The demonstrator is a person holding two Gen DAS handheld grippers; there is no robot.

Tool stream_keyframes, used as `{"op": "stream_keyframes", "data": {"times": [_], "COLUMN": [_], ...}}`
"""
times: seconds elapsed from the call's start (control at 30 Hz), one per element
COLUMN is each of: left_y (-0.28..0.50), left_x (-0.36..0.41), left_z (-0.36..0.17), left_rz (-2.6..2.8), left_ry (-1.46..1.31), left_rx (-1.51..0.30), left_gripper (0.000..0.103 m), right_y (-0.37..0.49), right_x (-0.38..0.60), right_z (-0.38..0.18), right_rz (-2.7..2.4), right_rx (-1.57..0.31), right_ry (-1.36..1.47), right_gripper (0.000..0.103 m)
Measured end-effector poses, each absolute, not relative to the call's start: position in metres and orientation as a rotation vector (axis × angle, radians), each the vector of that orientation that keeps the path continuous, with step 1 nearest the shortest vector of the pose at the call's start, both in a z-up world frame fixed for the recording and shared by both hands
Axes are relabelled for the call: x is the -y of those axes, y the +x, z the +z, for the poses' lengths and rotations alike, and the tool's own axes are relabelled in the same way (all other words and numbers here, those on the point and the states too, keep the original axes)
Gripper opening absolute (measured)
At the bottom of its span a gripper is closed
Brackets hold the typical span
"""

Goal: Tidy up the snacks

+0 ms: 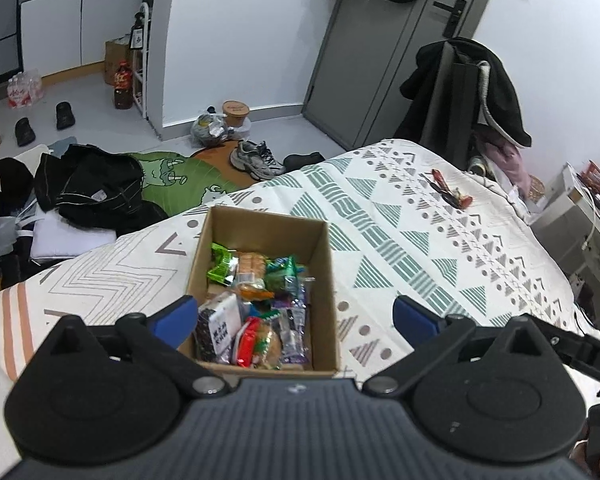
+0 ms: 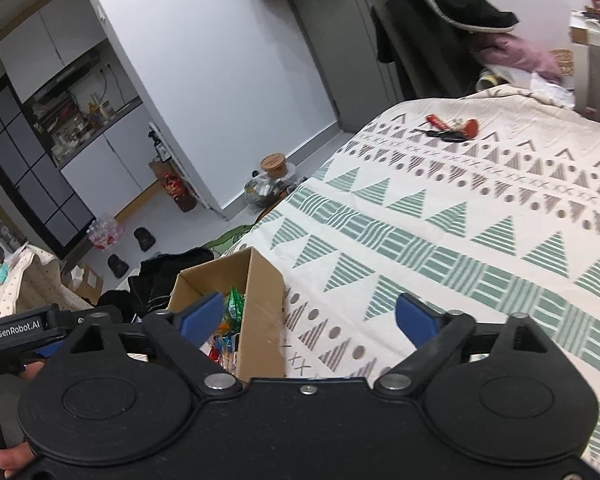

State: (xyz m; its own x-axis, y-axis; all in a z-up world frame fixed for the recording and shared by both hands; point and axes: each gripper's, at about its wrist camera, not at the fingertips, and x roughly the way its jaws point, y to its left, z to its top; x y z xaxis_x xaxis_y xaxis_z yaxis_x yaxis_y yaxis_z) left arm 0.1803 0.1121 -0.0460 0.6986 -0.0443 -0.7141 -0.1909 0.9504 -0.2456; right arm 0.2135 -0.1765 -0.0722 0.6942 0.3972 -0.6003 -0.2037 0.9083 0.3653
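Cardboard box (image 1: 260, 288) sits open on the patterned bedspread (image 1: 420, 240), loaded with wrapped snacks (image 1: 256, 304) — green, orange and purple packets piled together.

Left gripper (image 1: 296, 316): jaws spread wide, nothing between them, hovering above the box. Right gripper (image 2: 310, 316): jaws likewise spread wide and empty, straddling the box's right wall, one blue pad over the interior and the other over the bedspread.

Judged step: either tidying the packets inside the box or retrieving stray items. For a clean pick, lower one gripper over a single packet, align the pads across its narrow side, and close gently so the wrapper is not crushed.

View differences: the left wrist camera looks straight into the box and shows the full contents. The right wrist camera sees the box obliquely, with only a sliver of the snacks — but it shows more clearly the red and black items (image 2: 454, 130) lying well apart near the far edge of the bed, whose identity cannot be told.
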Motion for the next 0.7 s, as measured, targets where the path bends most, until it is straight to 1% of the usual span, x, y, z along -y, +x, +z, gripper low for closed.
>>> {"op": "stream_keyframes", "data": {"times": [0.1, 0.13, 0.7], "left_y": [0.170, 0.166, 0.098], "left_x": [-0.104, -0.101, -0.083], "left_z": [-0.041, -0.039, -0.016], "left_rz": [0.069, 0.070, 0.036], "left_ry": [-0.299, -0.287, -0.261], "left_rx": [-0.793, -0.791, -0.761], "left_gripper": [0.103, 0.103, 0.103], "right_y": [0.200, 0.196, 0.125], "right_x": [0.186, 0.188, 0.215], "right_z": [-0.066, -0.064, -0.036], "right_rz": [0.327, 0.321, 0.323], "right_rx": [-0.719, -0.713, -0.652], "right_ry": [0.275, 0.266, 0.237], "right_gripper": [0.102, 0.103, 0.103]}}
